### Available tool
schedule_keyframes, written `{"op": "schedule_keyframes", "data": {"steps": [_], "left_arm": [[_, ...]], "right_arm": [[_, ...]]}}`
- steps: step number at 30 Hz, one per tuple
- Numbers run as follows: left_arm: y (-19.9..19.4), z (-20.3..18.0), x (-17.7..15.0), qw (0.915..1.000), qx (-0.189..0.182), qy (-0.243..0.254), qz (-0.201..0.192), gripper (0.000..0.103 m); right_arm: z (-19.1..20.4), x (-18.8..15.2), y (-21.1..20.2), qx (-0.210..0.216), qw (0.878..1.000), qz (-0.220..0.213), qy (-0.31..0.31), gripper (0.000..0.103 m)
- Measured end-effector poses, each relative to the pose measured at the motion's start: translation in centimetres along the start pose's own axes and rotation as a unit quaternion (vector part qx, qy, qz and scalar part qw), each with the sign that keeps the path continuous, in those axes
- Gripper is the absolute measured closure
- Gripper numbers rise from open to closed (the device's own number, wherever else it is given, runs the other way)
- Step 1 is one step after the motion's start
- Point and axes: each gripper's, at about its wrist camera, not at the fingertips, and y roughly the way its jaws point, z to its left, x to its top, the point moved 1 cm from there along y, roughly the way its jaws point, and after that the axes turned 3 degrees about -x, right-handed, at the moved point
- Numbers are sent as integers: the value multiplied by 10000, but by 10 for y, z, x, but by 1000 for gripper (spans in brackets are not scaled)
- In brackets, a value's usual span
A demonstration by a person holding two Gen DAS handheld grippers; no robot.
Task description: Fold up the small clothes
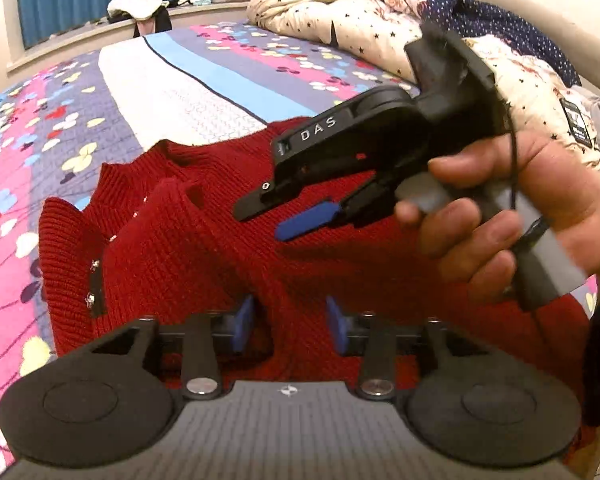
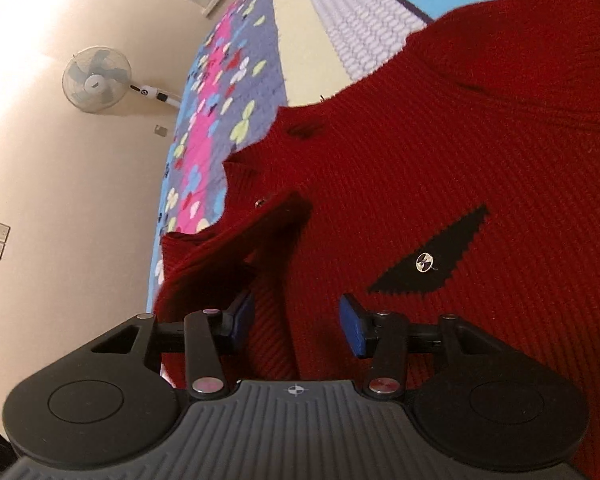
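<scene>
A small red knit cardigan (image 1: pixel 204 248) lies on the bed, its collar toward the far side. A sleeve lies folded across its front. My left gripper (image 1: pixel 290 326) is open, low over the near part of the cardigan, with a ridge of red fabric between its blue pads. My right gripper (image 1: pixel 268 220) shows in the left wrist view, held in a hand above the cardigan's right half, jaws open. In the right wrist view the right gripper (image 2: pixel 296 326) is open just above the cardigan (image 2: pixel 460 184), beside a black patch with a silver button (image 2: pixel 424 261).
The bed has a patterned bedspread (image 1: pixel 40 152) with flowers and stripes. A star-printed quilt (image 1: pixel 340 20) is heaped at the far right. Clothes (image 1: pixel 136 8) lie on the ledge behind the bed. A wall fan (image 2: pixel 96 80) and a bare wall are left of the bed.
</scene>
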Motion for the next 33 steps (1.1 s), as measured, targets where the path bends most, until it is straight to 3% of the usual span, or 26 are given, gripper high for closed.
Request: {"op": "schedule_keyframes", "data": {"steps": [4, 9, 11, 14, 15, 16, 18, 20, 22, 24, 26, 28, 30, 31, 33], "left_arm": [[2, -9, 0, 9999, 22, 125, 92, 54], [27, -25, -10, 9982, -162, 352, 458, 54], [33, -32, -14, 9969, -193, 528, 545, 54], [30, -31, -12, 9974, -208, 478, 498, 55], [27, -26, -11, 9981, -219, 374, 437, 55], [23, -22, -9, 9987, -228, 274, 361, 55], [11, -8, -5, 9998, -185, -5, 102, 55], [-5, 10, 1, 9985, -144, -428, -315, 54], [-21, 32, 5, 9917, 77, -995, -807, 52], [-33, 61, 5, 9738, 454, -1843, -1254, 48], [-35, 85, 1, 9532, 744, -2550, -1446, 44], [-32, 97, -4, 9415, 1264, -2813, -1358, 44], [-29, 101, -10, 9368, 1666, -2836, -1190, 44], [-27, 103, -12, 9365, 1721, -2849, -1103, 43], [-22, 105, -14, 9397, 1690, -2812, -963, 42]], "right_arm": [[-1, 3, 3, 330, 9991, -118, 249, 53], [15, 3, -3, 899, 9956, -276, 31, 46], [23, 2, 0, 997, 9946, -232, -148, 41], [29, 2, 7, 876, 9953, -71, -405, 44], [31, 1, 9, 816, 9954, -38, -495, 61], [33, 0, 10, 792, 9949, -7, -622, 89], [39, 1, 6, 842, 9932, -159, -788, 91], [45, 3, -13, 727, 9905, -707, -930, 92], [57, 5, -48, 741, 9760, -1711, -1128, 92], [67, -1, -86, 601, 9478, -2858, -1278, 92], [65, -7, -104, 255, 9322, -3447, -1075, 92], [55, -8, -94, -780, 9374, -3297, -810, 91], [31, -1, -69, -1764, 9502, -2545, -361, 91], [11, 1, -58, -1993, 9565, -2127, 151, 88], [-20, 2, -46, -2046, 9596, -1632, 1033, 88]]}}
